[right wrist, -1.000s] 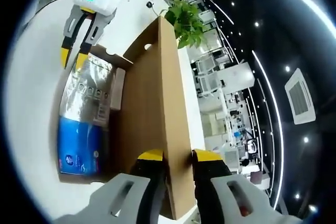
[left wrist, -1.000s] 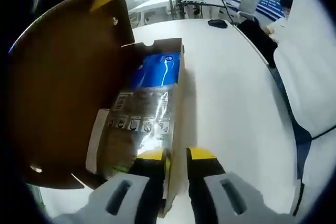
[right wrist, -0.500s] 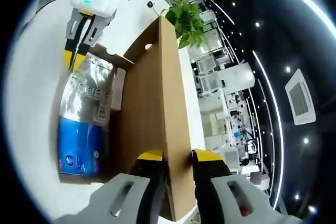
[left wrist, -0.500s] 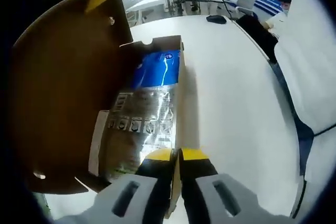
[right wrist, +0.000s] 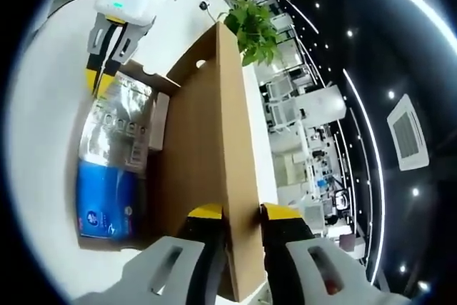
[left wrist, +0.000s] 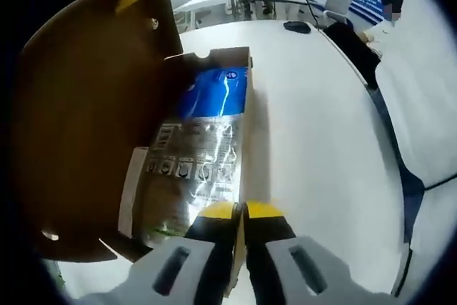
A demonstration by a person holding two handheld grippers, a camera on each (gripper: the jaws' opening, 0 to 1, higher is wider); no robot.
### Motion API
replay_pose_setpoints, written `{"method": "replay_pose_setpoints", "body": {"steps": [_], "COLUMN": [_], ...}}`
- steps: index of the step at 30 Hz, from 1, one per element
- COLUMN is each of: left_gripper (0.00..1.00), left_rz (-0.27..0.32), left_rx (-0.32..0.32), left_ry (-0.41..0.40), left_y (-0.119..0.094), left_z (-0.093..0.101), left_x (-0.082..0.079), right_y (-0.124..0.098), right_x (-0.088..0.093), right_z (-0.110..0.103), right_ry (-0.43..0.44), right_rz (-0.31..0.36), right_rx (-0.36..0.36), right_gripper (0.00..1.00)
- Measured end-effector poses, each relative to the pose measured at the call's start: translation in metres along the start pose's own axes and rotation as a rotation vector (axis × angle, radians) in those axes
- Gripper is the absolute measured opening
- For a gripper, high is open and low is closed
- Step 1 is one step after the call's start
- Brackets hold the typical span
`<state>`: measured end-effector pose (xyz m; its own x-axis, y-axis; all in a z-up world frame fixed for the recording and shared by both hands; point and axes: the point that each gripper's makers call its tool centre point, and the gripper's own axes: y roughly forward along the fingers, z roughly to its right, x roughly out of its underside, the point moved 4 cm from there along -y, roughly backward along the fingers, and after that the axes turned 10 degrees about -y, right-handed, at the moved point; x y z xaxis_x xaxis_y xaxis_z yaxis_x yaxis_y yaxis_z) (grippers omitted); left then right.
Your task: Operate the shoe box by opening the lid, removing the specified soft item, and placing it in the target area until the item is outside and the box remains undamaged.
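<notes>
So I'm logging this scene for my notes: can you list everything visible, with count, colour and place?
Shoe box: one, brown cardboard, open on the white table.
Lid: one, brown, standing raised along the box's side.
Soft pack: one, blue and silvery plastic, lying inside the box.
Table: one, white, under the box.
Potted plant: one, green, beyond the lid's far end.
Dark small object: one, black, at the table's far edge; too small to identify.
Left hand-held gripper: one, yellow-tipped, shut on the box's front wall.
Right hand-held gripper: one, yellow-tipped, shut on the lid's edge.
</notes>
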<state>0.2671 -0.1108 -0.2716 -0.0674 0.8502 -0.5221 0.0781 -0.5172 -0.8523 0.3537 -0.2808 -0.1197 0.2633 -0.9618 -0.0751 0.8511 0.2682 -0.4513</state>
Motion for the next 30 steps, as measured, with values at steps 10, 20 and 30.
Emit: {"method": "replay_pose_setpoints", "body": {"steps": [10,20,30], "left_gripper": [0.03,0.03,0.03], "left_rz": [0.004,0.001,-0.001], "left_rx": [-0.004,-0.003,-0.010], "left_ry": [-0.011,-0.040,-0.049], "left_y": [0.000,0.000,0.000], "left_z": [-0.001,0.000,0.000], "left_x": [0.001,0.000,0.000], "right_y": [0.009,0.015,0.023], "right_x": [0.004,0.006,0.011], "right_z": [0.008,0.016,0.021], "right_ry": [-0.036,-0.050,-0.033], "right_rz": [-0.005,-0.007,-0.001], "right_rx": [0.007,-0.023,-0.092], "right_gripper": [0.13,0.12,0.12]}}
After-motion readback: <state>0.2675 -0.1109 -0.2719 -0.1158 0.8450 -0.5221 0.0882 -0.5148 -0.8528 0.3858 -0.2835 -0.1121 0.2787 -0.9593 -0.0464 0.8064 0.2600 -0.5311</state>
